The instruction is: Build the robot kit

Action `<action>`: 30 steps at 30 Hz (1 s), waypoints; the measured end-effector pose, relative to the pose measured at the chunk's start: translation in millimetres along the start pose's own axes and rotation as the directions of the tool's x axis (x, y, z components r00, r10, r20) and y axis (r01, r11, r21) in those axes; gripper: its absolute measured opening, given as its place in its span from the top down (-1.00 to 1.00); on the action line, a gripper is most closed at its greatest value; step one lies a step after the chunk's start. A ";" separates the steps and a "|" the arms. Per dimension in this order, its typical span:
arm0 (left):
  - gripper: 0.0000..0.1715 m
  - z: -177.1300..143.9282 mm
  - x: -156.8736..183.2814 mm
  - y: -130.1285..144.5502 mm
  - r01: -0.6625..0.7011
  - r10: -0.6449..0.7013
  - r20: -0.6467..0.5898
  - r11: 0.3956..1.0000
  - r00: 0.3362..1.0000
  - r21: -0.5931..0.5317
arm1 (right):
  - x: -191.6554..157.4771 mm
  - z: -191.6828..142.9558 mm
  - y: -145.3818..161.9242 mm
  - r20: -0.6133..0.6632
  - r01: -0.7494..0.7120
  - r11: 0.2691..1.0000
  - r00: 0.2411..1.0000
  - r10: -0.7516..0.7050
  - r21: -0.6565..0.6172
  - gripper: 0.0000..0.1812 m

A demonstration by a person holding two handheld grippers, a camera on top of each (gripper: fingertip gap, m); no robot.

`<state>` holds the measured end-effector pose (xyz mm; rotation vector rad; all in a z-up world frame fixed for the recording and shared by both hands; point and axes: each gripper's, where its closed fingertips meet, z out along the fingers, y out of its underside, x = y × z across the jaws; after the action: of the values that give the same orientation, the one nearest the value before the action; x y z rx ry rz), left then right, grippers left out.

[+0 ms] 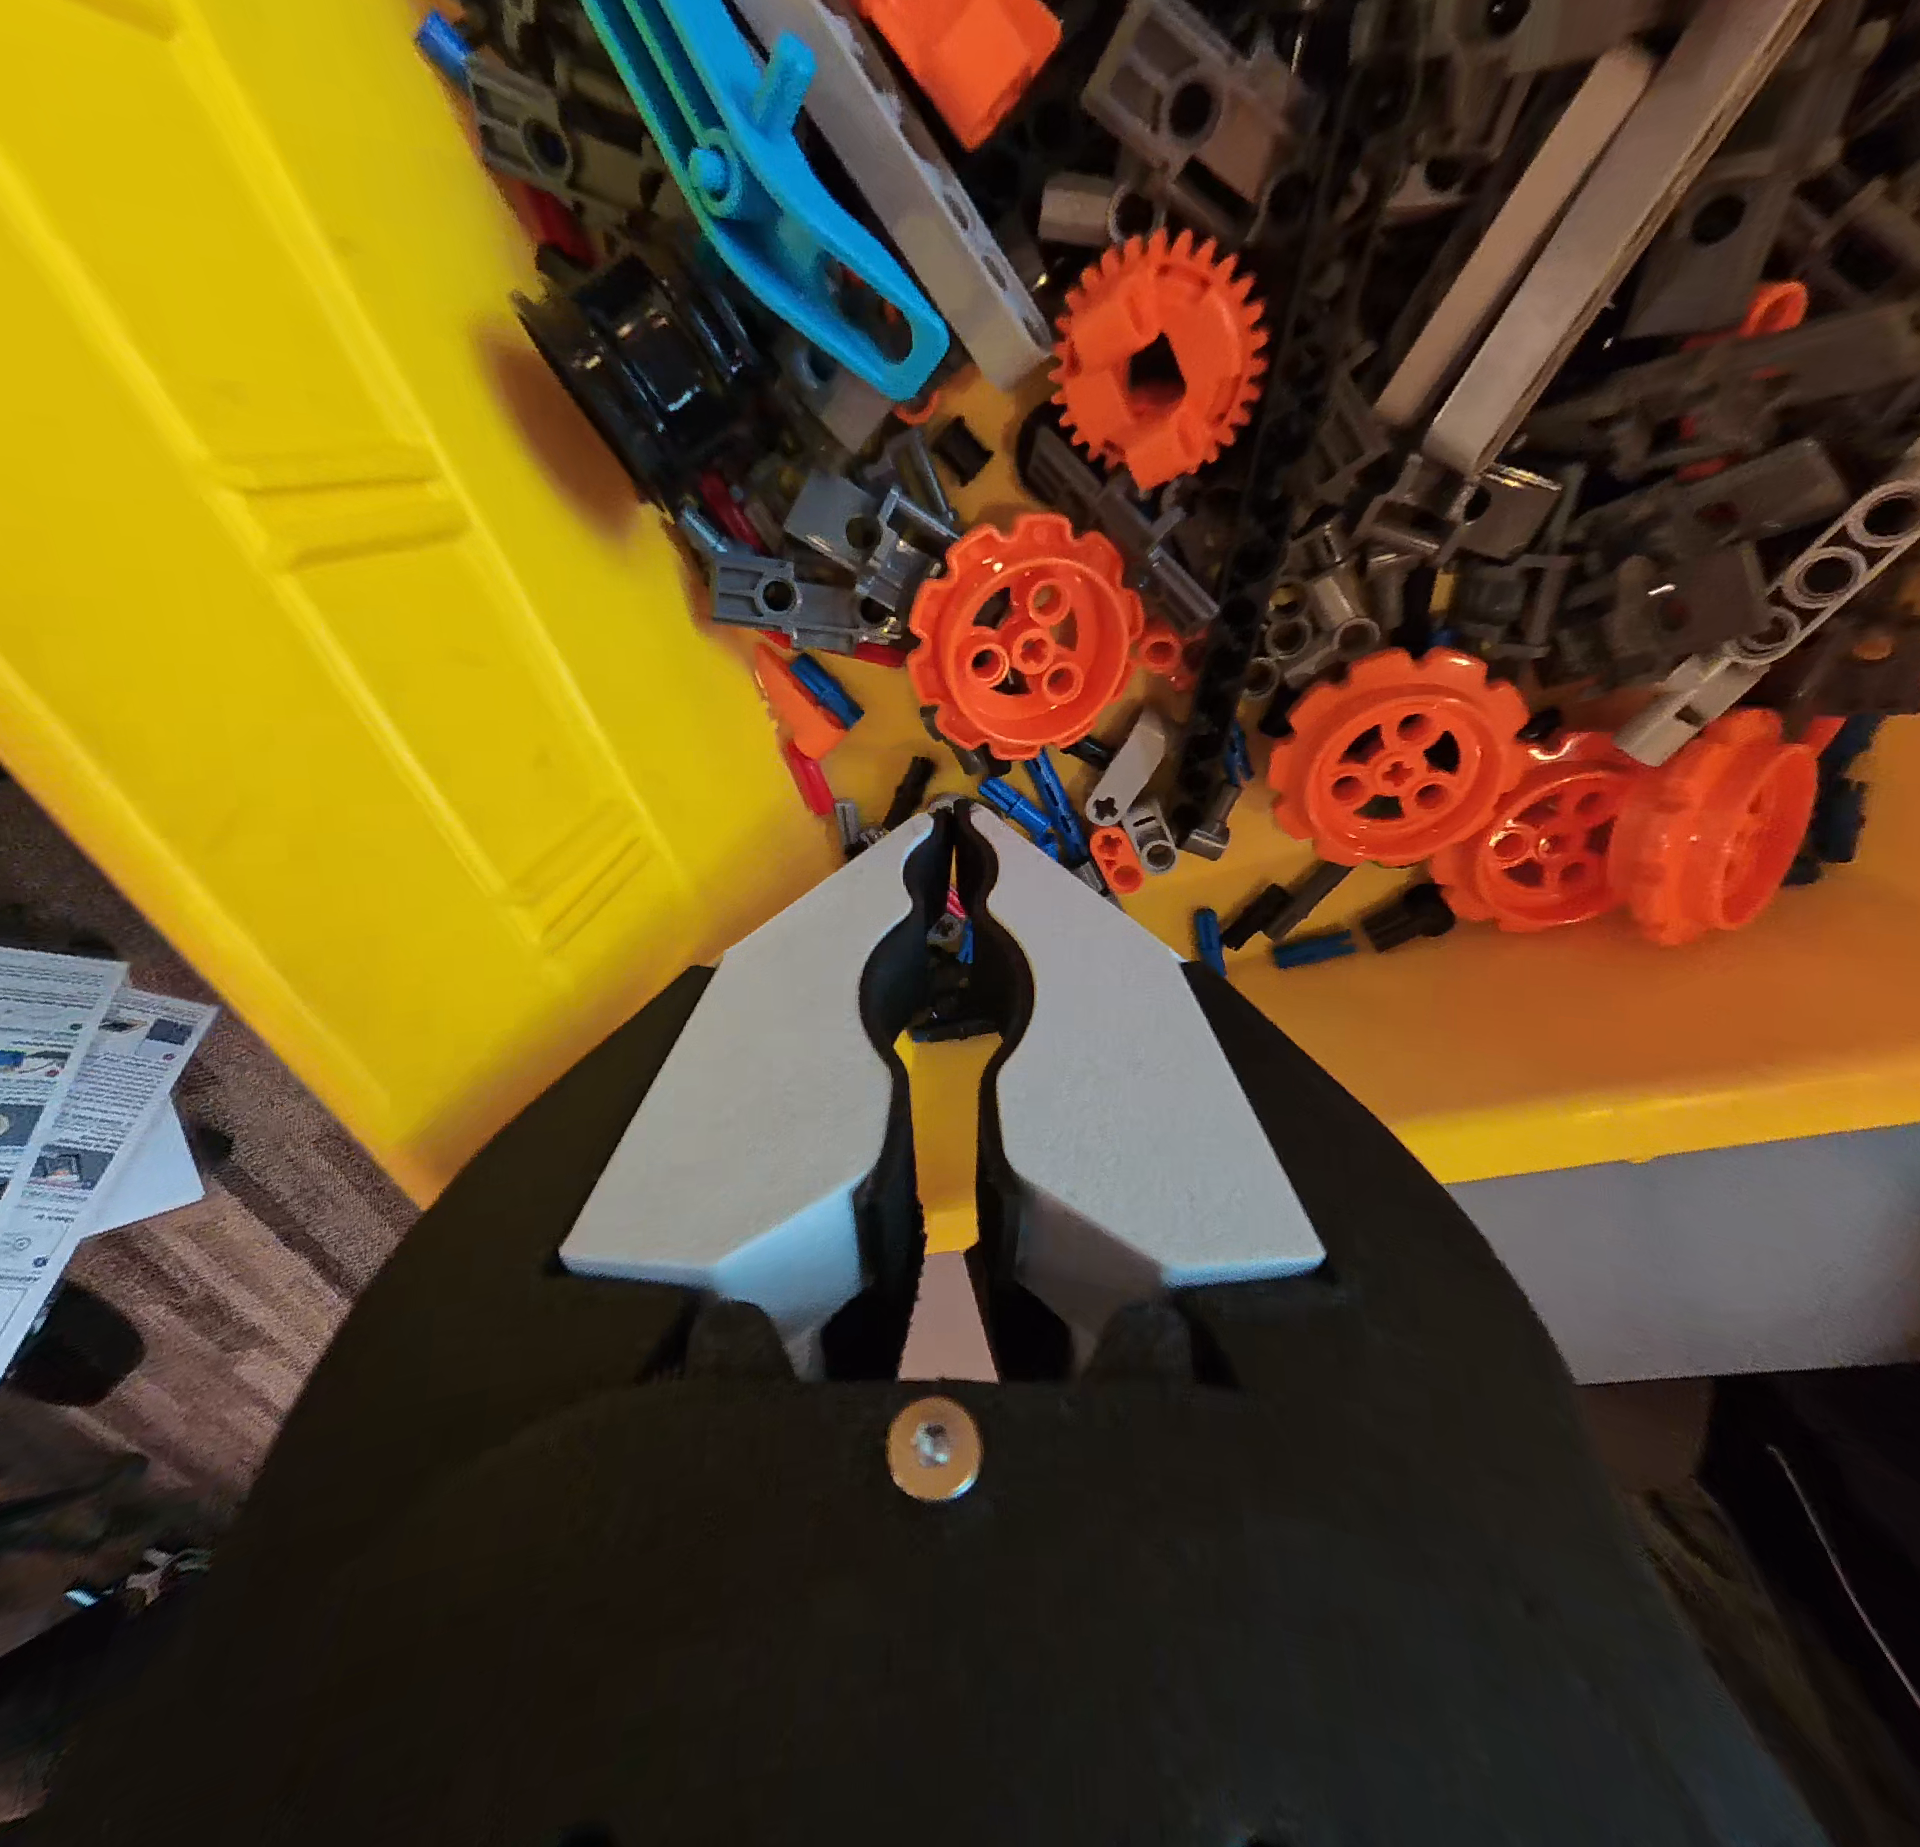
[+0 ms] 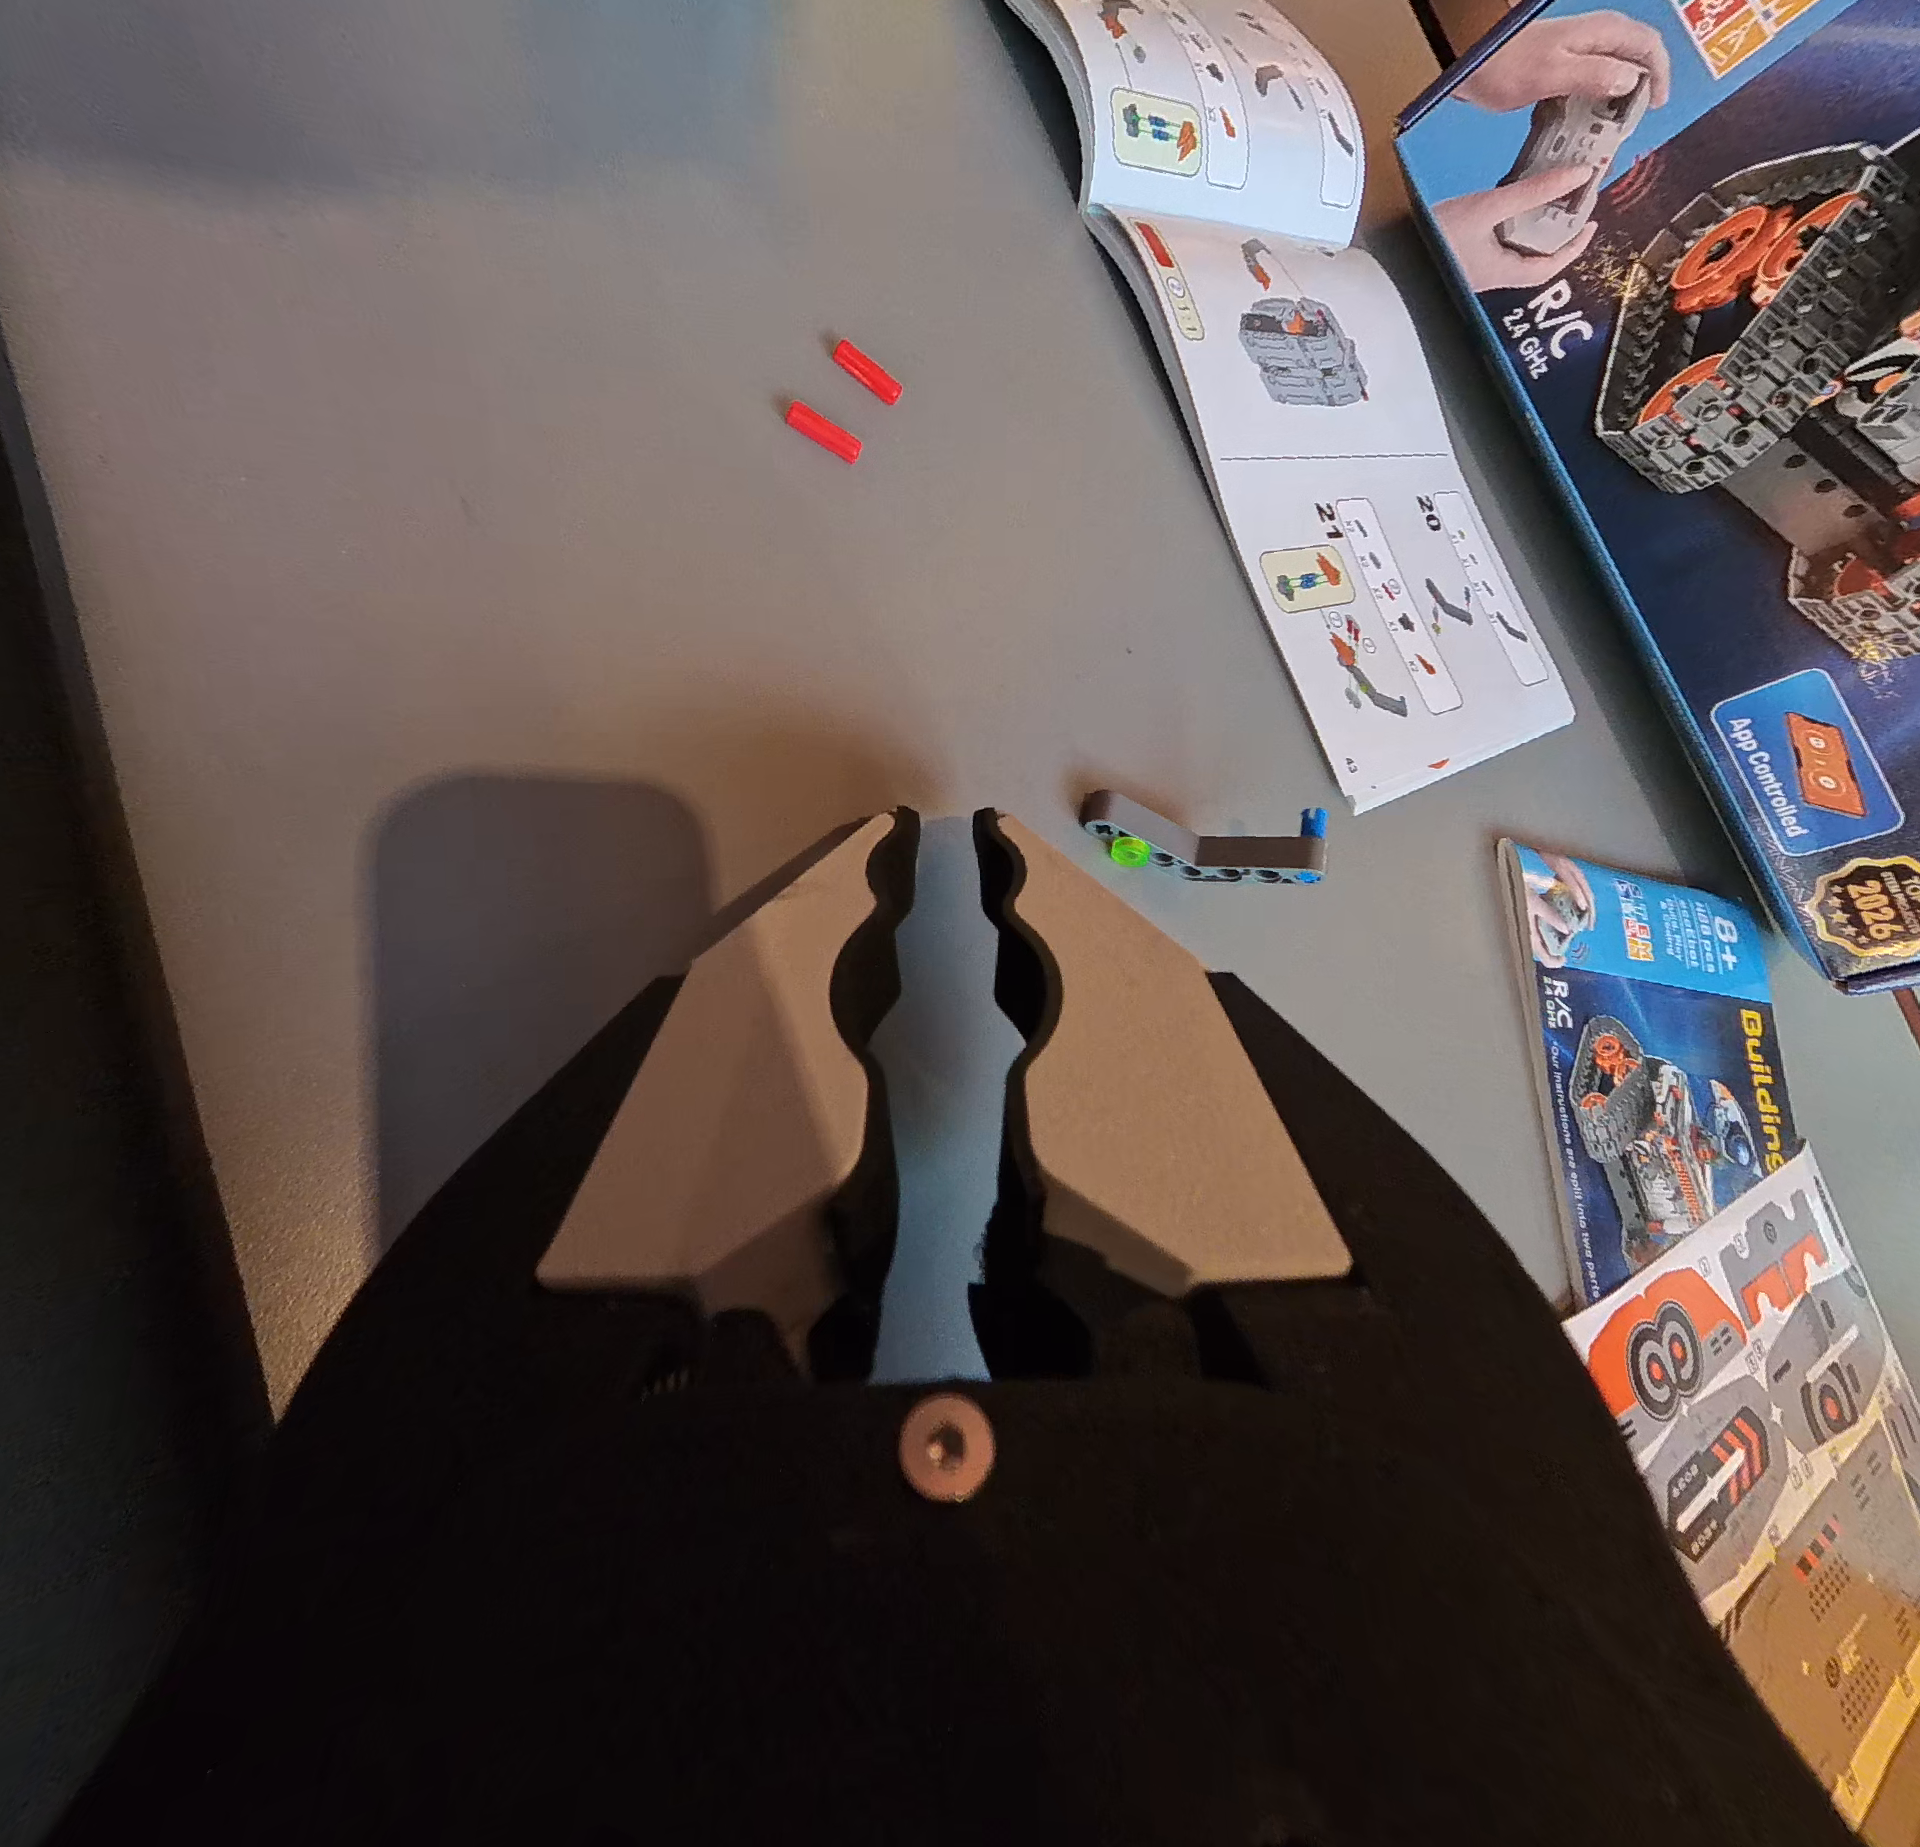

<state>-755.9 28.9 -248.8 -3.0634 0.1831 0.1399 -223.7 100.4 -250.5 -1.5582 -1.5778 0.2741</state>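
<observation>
Left claw pressed together over yellow bin; right claw slightly spread above table.

Parted hand-held gripper above grey table, near bent beam

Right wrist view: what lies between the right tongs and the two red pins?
Only bare grey table lies between the right tongs and the two red pins; the grey angled beam sits off to the side.
</observation>
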 end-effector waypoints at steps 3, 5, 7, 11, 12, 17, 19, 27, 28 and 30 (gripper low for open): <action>0.91 -1.1 0.5 0.5 0.005 -0.005 0.013 1.000 1.000 -0.005 | 0.1 0.2 0.0 0.000 -0.001 1.000 1.000 0.001 0.000 0.88; 0.90 0.0 -1.5 3.8 0.056 -0.055 0.040 0.998 0.998 -0.029 | 0.1 0.2 0.0 0.000 0.000 1.000 1.000 0.000 0.000 0.88; 0.89 0.6 -3.3 4.8 0.134 -0.131 0.059 0.990 0.990 -0.041 | 0.1 0.2 -0.2 0.001 -0.001 1.000 1.000 0.001 0.000 0.88; 0.91 1.1 -1.8 3.1 0.273 -0.273 0.009 0.961 0.962 -0.038 | -0.1 0.1 -0.1 0.000 0.003 1.000 1.000 -0.003 -0.001 0.89; 0.95 1.2 -3.0 4.5 0.308 -0.308 0.000 0.950 0.951 -0.045 | -0.2 0.1 -0.1 -0.001 0.005 1.000 1.000 -0.005 -0.001 0.89; 0.89 -0.4 1.5 0.0 0.365 -0.367 -0.049 0.930 0.929 -0.037 | -0.6 0.1 -0.5 0.002 0.006 1.000 1.000 -0.006 0.000 0.89; 0.83 1.4 -1.0 3.5 0.348 -0.348 0.002 0.936 0.937 -0.054 | -1.0 0.0 -0.6 0.004 0.007 1.000 1.000 -0.007 0.001 0.89; 0.99 7.2 0.3 0.3 0.383 -0.384 -0.025 0.922 0.923 -0.049 | -1.7 0.0 -0.9 0.008 0.007 1.000 1.000 -0.007 0.003 0.89; 0.99 7.2 0.2 0.3 0.379 -0.380 -0.021 0.924 0.925 -0.053 | -1.8 -0.1 -0.9 0.008 0.007 1.000 1.000 -0.007 0.002 0.89; 0.98 6.9 0.1 0.5 0.378 -0.380 -0.019 0.924 0.925 -0.061 | -1.9 -0.1 -0.9 0.008 0.008 1.000 1.000 -0.008 0.002 0.89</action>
<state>-756.4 28.9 -255.7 -3.0839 -0.4200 0.0761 -224.6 98.5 -250.6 -1.5508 -1.5887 0.2782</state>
